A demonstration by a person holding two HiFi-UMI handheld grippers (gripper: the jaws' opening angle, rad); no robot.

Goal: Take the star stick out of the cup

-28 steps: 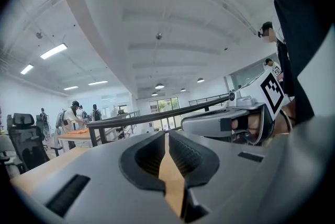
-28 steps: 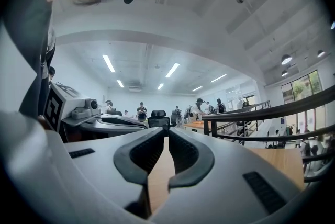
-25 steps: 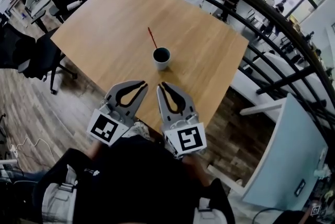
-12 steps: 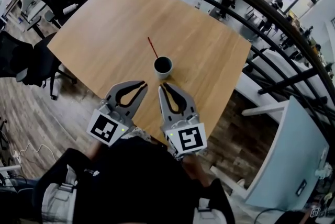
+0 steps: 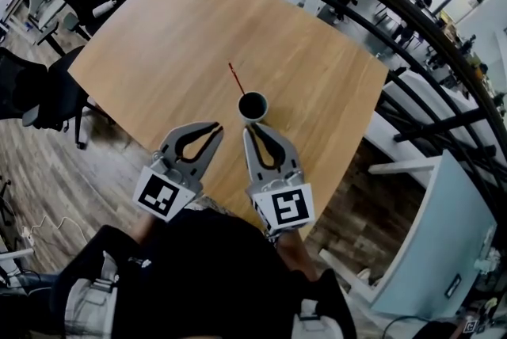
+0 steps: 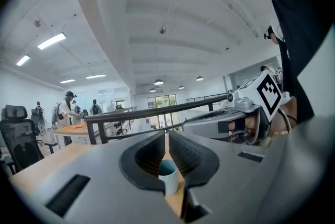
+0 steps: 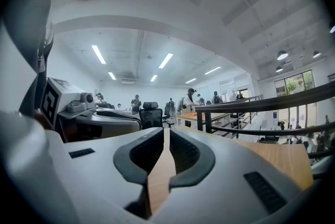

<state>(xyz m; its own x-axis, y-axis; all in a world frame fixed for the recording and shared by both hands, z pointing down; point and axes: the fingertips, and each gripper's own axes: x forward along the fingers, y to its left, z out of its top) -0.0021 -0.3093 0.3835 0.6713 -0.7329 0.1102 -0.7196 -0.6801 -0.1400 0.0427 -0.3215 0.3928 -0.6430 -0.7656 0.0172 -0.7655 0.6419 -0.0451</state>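
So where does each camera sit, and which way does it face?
Head view: on the person's head, facing steeply down at table, cup and stick; shows left gripper, right gripper, torso.
Left gripper view: on the left gripper, facing along its shut jaws toward the cup; right gripper at right.
Right gripper view: on the right gripper, facing along its shut jaws across the table; left gripper at left.
Shared: head and left gripper views both show the cup.

Grey left gripper (image 5: 216, 127) and right gripper (image 5: 248, 128), each with black-and-white square markings.
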